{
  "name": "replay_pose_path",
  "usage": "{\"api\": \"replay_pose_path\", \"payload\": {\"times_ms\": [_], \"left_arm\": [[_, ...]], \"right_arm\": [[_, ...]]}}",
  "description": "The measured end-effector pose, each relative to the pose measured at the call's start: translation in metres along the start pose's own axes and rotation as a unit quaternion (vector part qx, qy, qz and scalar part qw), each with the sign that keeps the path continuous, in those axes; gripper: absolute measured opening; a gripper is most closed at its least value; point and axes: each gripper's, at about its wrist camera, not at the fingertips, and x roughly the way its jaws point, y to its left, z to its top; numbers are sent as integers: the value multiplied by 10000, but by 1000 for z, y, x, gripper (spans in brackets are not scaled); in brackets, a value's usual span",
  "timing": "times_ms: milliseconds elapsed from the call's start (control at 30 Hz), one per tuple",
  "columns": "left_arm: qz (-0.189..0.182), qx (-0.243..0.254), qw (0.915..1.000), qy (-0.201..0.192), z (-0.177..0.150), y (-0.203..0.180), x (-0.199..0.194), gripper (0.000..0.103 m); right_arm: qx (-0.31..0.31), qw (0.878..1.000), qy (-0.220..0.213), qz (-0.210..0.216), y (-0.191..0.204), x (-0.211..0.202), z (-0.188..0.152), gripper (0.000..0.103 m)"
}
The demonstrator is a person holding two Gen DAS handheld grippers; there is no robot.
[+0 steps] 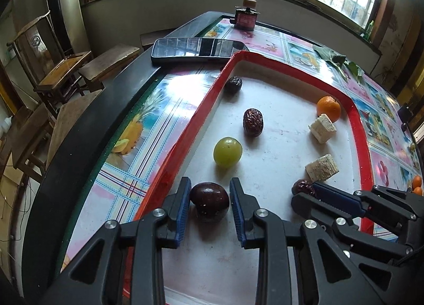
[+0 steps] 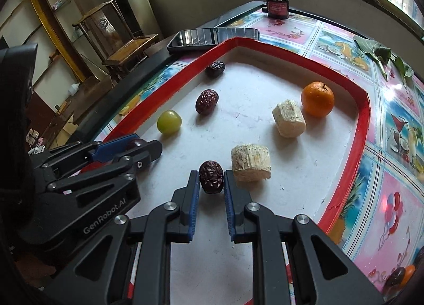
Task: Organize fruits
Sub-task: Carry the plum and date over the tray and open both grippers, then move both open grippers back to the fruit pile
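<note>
A red-rimmed white tray [image 1: 209, 108] [image 2: 363, 130] holds the fruit. My left gripper [image 1: 210, 193] has a dark purple plum [image 1: 209, 200] between its fingers; the left pad touches it, a small gap shows on the right. My right gripper [image 2: 211, 180] is shut on a wrinkled red date [image 2: 211, 176], also seen in the left wrist view [image 1: 302, 187]. On the tray lie a green grape [image 1: 228, 151] [image 2: 169, 121], two more dates [image 1: 253, 122] [image 1: 233, 83], an orange [image 1: 328, 107] [image 2: 317, 98] and two pale sugarcane pieces [image 2: 251, 163] [image 2: 288, 118].
A black phone [image 1: 196, 49] [image 2: 213, 37] lies beyond the tray's far corner. A small dark red bottle [image 1: 246, 17] [image 2: 277, 5] stands at the table's far edge. Green leaves [image 2: 381, 55] lie at the right. More fruit [image 2: 400, 275] sits off the tray, lower right. Wooden chairs [image 1: 63, 66] stand left.
</note>
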Motion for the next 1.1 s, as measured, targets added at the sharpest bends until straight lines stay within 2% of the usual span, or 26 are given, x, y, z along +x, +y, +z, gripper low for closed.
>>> {"api": "replay_pose_path", "payload": {"times_ms": [433, 533, 600, 733, 833, 1100], "left_arm": [[73, -23, 9999, 89, -2, -3, 0, 54], [142, -28, 9999, 73, -4, -4, -4, 57], [159, -40, 9999, 52, -5, -5, -7, 61], [271, -59, 9996, -93, -8, -8, -18, 72], [299, -67, 9993, -202, -9, -10, -26, 77], [216, -99, 9992, -318, -19, -27, -45, 77]], "right_arm": [[38, 9997, 89, -243, -4, -2, -3, 21], [136, 9991, 140, -363, -9, -4, -4, 29], [190, 9987, 168, -434, -12, -7, -6, 41], [215, 9983, 106, -540, -17, -19, -10, 47], [208, 9982, 52, -553, -18, -31, -13, 51], [138, 9974, -216, -673, -19, -71, -33, 72]]}}
